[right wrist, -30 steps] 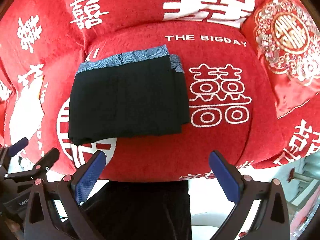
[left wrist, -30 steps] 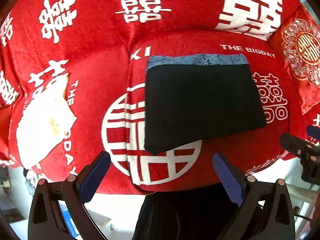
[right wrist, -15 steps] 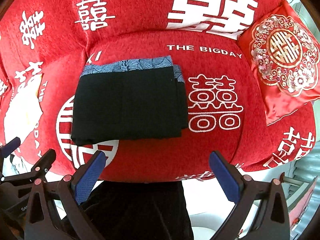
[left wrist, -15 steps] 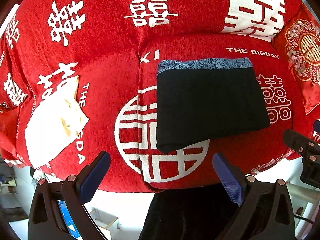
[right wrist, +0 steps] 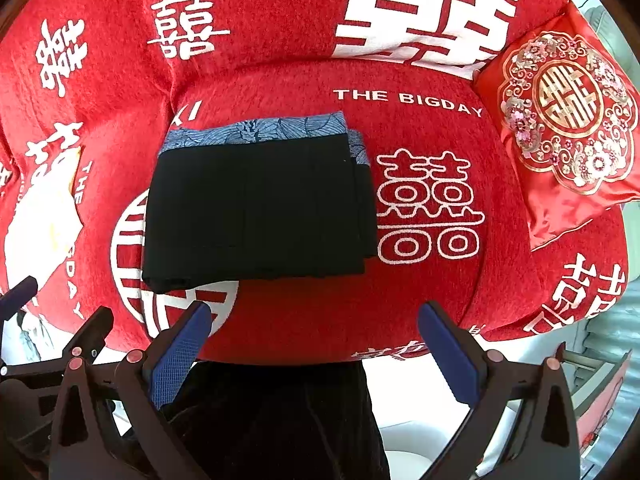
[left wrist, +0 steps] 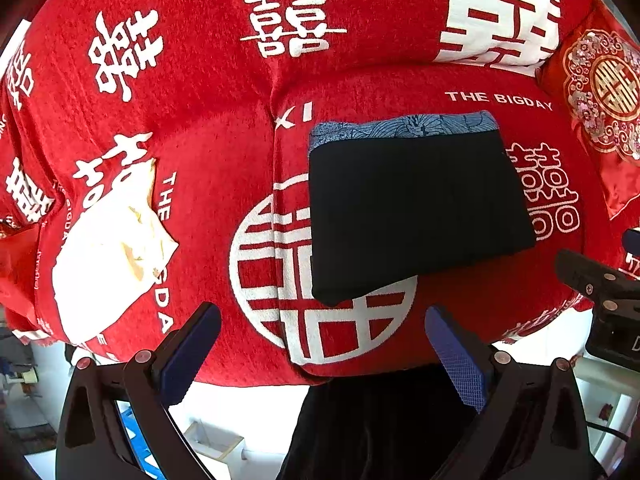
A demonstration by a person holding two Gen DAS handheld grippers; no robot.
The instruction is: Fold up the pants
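Pants (left wrist: 416,208) seen folded compact on sofa cushion (left wrist: 480,300); left gripper (left wrist: 320,354) and right gripper (right wrist: 314,354) spread, nothing grasped.

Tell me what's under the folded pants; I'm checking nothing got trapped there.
The black pants lie on the red sofa cover, over part of its white circle emblem. The covered area is hidden, so anything beneath can't be ruled out.
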